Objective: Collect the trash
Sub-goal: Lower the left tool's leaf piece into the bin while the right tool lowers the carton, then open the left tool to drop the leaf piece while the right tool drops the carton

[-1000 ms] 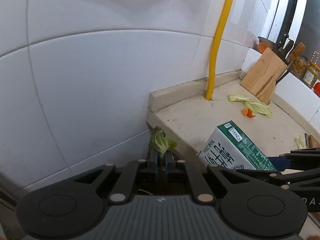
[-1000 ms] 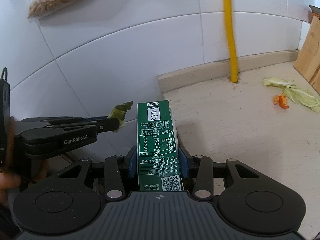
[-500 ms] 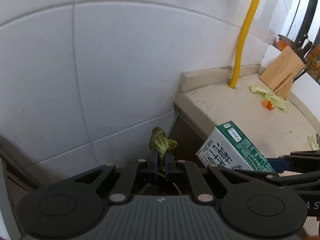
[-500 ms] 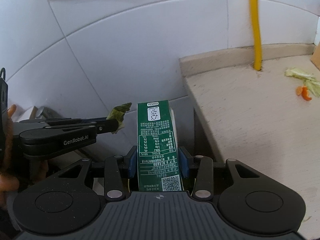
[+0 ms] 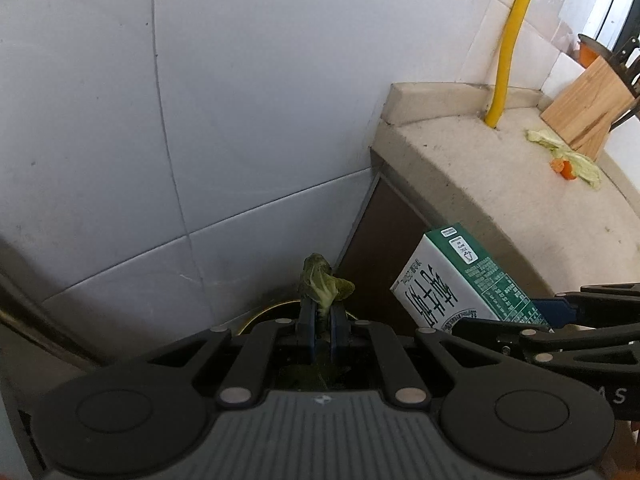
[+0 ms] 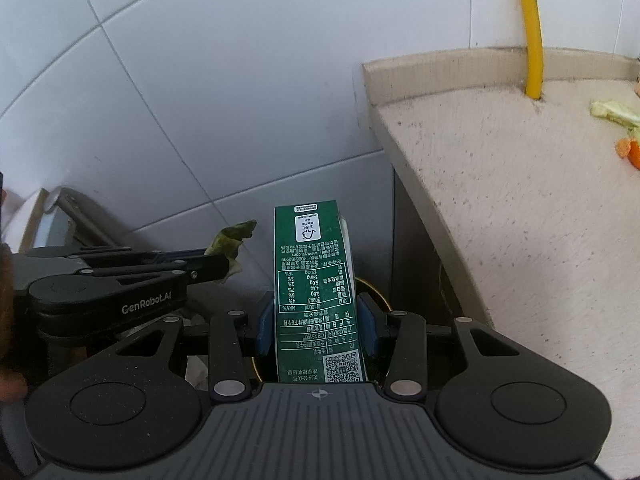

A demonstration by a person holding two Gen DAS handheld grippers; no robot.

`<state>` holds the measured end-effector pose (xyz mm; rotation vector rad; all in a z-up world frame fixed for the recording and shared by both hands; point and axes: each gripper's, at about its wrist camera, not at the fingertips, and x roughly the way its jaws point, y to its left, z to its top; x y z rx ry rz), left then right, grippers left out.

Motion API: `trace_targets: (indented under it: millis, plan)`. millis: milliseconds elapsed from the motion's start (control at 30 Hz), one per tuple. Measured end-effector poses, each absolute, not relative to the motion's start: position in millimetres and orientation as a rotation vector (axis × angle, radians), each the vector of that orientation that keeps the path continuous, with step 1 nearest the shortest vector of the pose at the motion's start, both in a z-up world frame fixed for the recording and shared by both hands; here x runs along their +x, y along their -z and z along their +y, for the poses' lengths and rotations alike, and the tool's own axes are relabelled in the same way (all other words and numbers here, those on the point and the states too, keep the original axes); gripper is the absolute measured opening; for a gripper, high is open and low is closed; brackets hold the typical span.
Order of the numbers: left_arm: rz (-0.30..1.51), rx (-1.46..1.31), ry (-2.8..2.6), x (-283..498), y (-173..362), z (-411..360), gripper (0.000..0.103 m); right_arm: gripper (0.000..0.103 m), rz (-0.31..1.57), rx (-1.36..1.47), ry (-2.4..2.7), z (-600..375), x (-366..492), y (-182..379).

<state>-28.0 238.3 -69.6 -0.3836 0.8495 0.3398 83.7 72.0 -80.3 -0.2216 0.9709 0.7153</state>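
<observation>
My left gripper [image 5: 322,312] is shut on a wilted green leaf [image 5: 322,282] that sticks up between its blue pads. In the right wrist view the same leaf [image 6: 230,240] shows at the tip of the left gripper [image 6: 218,258]. My right gripper [image 6: 316,322] is shut on a green and white milk carton [image 6: 314,280], which stands upright between the blue pads [image 6: 265,322]; the carton [image 5: 456,280] is also seen from the left wrist. Both grippers hang off the counter's left end, above a dark round bin rim [image 5: 264,314], mostly hidden behind them.
A beige stone counter [image 6: 520,184] runs to the right, its dark cabinet side [image 5: 384,232] close by. More lettuce scraps [image 5: 560,152] and orange peel [image 5: 566,168] lie near a wooden knife block [image 5: 588,108]. A yellow pipe [image 5: 510,40] climbs the white tiled wall [image 5: 200,100].
Both grippers have moved left off the counter and sunk beside the cabinet, still holding the leaf and the carton. The bin rim has come into view below them.
</observation>
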Motion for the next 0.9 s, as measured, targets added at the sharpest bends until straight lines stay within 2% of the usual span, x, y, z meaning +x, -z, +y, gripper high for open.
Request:
trace_targets:
  millis: [900]
  plan:
    - [0.963,-0.372,-0.374,-16,94,240,0.004,0.050,1.061,-0.254,-0.673,90,101,117]
